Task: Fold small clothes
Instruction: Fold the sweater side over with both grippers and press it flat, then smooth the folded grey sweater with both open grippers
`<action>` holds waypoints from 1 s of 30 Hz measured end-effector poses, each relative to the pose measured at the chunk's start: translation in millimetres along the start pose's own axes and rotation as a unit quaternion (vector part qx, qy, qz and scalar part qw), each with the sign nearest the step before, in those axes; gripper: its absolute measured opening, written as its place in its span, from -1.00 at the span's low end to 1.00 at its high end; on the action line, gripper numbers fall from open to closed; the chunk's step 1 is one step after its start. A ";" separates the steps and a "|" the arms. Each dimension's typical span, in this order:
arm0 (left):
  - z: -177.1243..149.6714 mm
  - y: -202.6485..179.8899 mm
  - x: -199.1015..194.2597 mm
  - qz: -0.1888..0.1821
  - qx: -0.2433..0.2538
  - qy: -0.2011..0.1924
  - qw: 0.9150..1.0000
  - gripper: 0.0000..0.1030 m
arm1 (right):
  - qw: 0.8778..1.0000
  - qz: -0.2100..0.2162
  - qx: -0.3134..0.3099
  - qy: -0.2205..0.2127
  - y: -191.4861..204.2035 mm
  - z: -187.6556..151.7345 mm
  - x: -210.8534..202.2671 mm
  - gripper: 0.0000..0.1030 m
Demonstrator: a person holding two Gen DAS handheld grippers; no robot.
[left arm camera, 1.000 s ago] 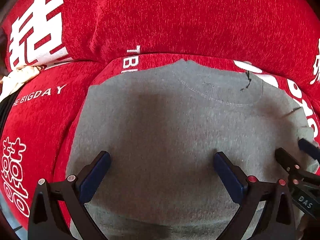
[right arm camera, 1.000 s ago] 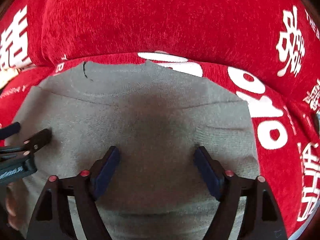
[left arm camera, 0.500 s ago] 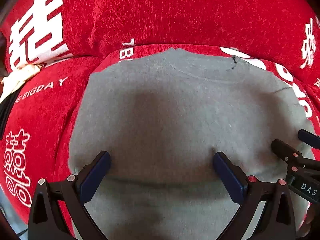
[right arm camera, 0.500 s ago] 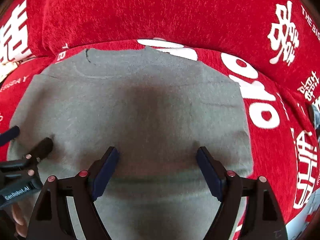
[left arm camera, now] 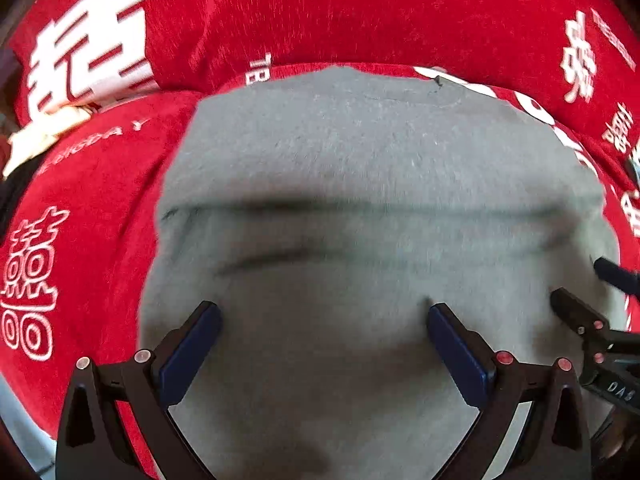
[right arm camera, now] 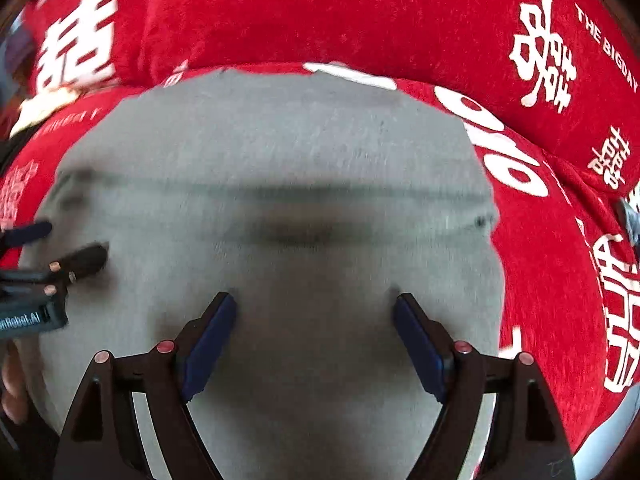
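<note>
A grey knit garment (left arm camera: 360, 168) lies flat on a red cover, its neckline at the far edge; it also fills the right wrist view (right arm camera: 280, 152). A cross fold line (left arm camera: 360, 204) runs over it. My left gripper (left arm camera: 322, 336) is open and empty just above the near half of the cloth. My right gripper (right arm camera: 314, 328) is open and empty over the same cloth, to the right. Each gripper shows in the other's view: the right one at the right edge (left arm camera: 588, 292), the left one at the left edge (right arm camera: 60, 248).
The red cover (left arm camera: 92, 200) with white characters lies under the garment. A red cushion (right arm camera: 320, 16) in the same print rises right behind the neckline. A cream cloth scrap (left arm camera: 44, 132) sits at the far left. A hand (right arm camera: 12, 384) holds the left gripper.
Both grippers have drawn back toward me over the garment. More of the garment shows now, with a cross fold line and the near layer in view. Both stay open.
</note>
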State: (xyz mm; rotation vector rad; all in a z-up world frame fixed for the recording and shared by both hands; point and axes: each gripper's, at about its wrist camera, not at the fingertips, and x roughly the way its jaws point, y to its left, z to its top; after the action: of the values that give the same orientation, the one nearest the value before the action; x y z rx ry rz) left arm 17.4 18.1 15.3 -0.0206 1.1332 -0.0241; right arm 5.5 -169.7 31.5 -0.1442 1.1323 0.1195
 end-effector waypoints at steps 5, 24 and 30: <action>-37.6 10.9 -21.3 -0.012 -0.002 -0.015 1.000 1.00 | 1.000 0.020 -0.004 -0.017 -10.2 -42.7 -22.4 0.65; -115.4 -20.6 -55.3 -0.072 0.155 -0.005 0.985 1.00 | 0.961 0.090 -0.236 -0.111 48.0 -116.2 -70.3 0.79; -139.1 -27.8 -40.3 -0.038 0.224 0.001 0.974 1.00 | 0.944 0.090 -0.308 -0.078 43.5 -132.9 -49.4 0.79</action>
State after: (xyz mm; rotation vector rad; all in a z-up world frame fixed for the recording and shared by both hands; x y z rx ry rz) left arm -126.0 -9.1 -6.3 0.3390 1.1071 -0.3475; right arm -141.1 -151.2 18.6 -0.5786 0.9178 0.6403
